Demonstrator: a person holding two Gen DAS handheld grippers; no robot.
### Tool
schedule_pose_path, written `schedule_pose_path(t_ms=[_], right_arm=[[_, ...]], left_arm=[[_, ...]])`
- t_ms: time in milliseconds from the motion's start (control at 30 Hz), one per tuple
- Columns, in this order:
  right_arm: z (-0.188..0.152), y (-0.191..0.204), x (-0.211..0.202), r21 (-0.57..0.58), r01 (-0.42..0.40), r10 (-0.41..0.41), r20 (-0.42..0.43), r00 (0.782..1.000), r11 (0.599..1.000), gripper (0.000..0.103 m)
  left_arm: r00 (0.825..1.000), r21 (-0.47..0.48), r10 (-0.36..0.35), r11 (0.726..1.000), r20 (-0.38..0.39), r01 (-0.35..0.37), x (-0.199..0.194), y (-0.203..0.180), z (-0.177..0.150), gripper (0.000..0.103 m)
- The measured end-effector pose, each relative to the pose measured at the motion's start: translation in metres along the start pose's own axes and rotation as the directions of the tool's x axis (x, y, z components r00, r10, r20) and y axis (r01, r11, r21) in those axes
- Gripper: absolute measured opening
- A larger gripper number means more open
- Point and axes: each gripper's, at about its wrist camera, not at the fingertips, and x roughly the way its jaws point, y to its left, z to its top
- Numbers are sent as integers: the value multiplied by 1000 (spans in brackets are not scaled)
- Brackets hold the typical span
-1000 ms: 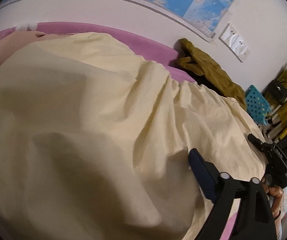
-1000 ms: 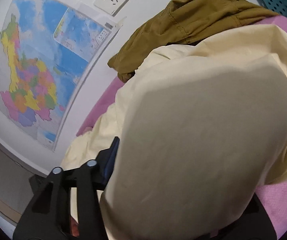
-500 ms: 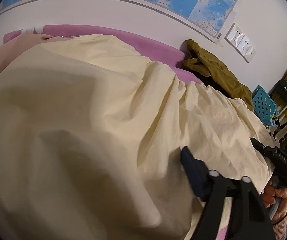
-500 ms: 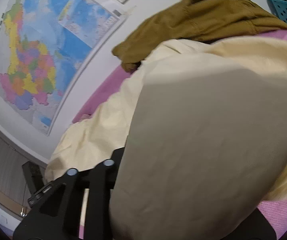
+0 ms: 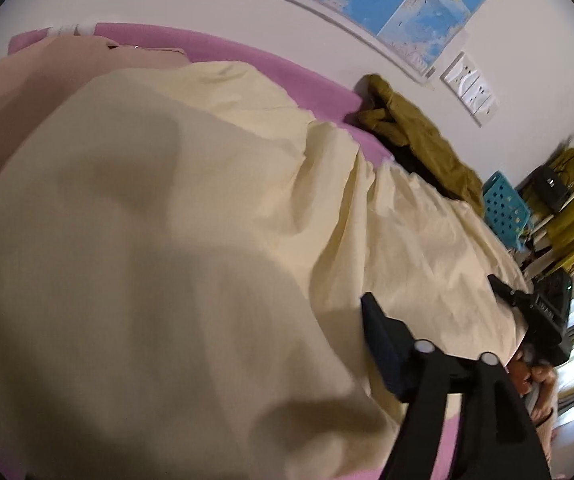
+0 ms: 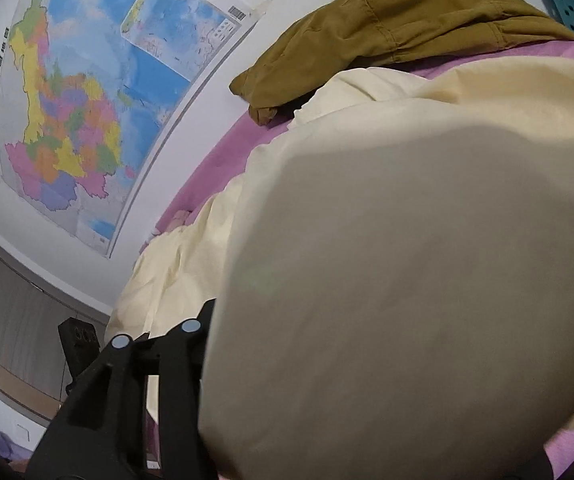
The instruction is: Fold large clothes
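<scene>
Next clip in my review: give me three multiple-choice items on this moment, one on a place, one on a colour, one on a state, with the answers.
1. Where does the olive-brown garment lie?
A. On the far side of the pink bed surface, against the wall
B. Inside the blue perforated basket
C. Hanging over the map

2. What colour is the large cloth being folded?
A. Pale yellow
B. Dark green
C. Striped red

3. How does the large cloth lie?
A. Rolled into a tight tube
B. Draped over the left gripper, hiding one finger
C. Flat, away from both grippers

Answers: 1 A, it lies bunched beneath the wall sockets; 2 A, both views show pale yellow fabric; 3 B, only one dark finger shows beside the fabric.
</scene>
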Motion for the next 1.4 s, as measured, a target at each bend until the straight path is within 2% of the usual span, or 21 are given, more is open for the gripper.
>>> schedule_pose_path(t_ms=[33, 67, 167, 300, 367, 500, 600, 733, 833, 1067, 1233, 1400], right_arm=[[1, -1, 1, 4, -4, 4, 7, 1000, 1000, 52], [2, 0, 4, 4, -12, 12, 16, 1000, 1000, 55], [3, -1, 9, -9, -9, 9, 28, 1000, 1000, 56], [3, -2, 12, -24, 11, -11, 22, 1000, 1000, 36], [4, -3, 13, -24, 5, -5, 22, 1000, 1000, 31], [6, 4, 10, -46, -7, 8, 23, 1000, 999, 19], [9, 13, 4, -67, -33, 35, 36, 999, 997, 15], [14, 33, -7, -125, -27, 34, 59, 998, 992, 13], [19, 49, -16, -166, -42, 56, 81, 995, 985, 12], [32, 86, -29, -257, -52, 82, 104, 991, 965, 11], [47, 114, -44, -314, -88, 140, 146, 979, 945, 10], [63, 141, -45, -360, -115, 179, 151, 972, 926, 10]], left_arm=[[1000, 3, -1, 1000, 3, 1, 2, -2, 1, 79], [1000, 9, 7, 1000, 7, -7, 3, -4, 2, 79], [998, 32, 56, 998, 16, -57, 10, -12, 5, 79], [995, 36, 101, 994, 23, -102, 13, -17, 6, 72], [994, 24, 106, 994, 22, -107, 14, -17, 6, 64], [994, 40, 109, 993, 17, -109, 14, -20, 8, 55], [993, 48, 115, 992, 17, -116, 12, -23, 10, 47], [992, 95, 120, 988, 38, -123, 3, -30, 12, 35], [992, 118, 119, 985, 45, -123, -3, -34, 14, 30], [991, 155, 106, 981, 77, -117, -21, -45, 24, 27], [989, 194, 86, 975, 122, -109, -40, -55, 40, 25], [977, 213, 90, 968, 192, -131, -59, -62, 60, 24]])
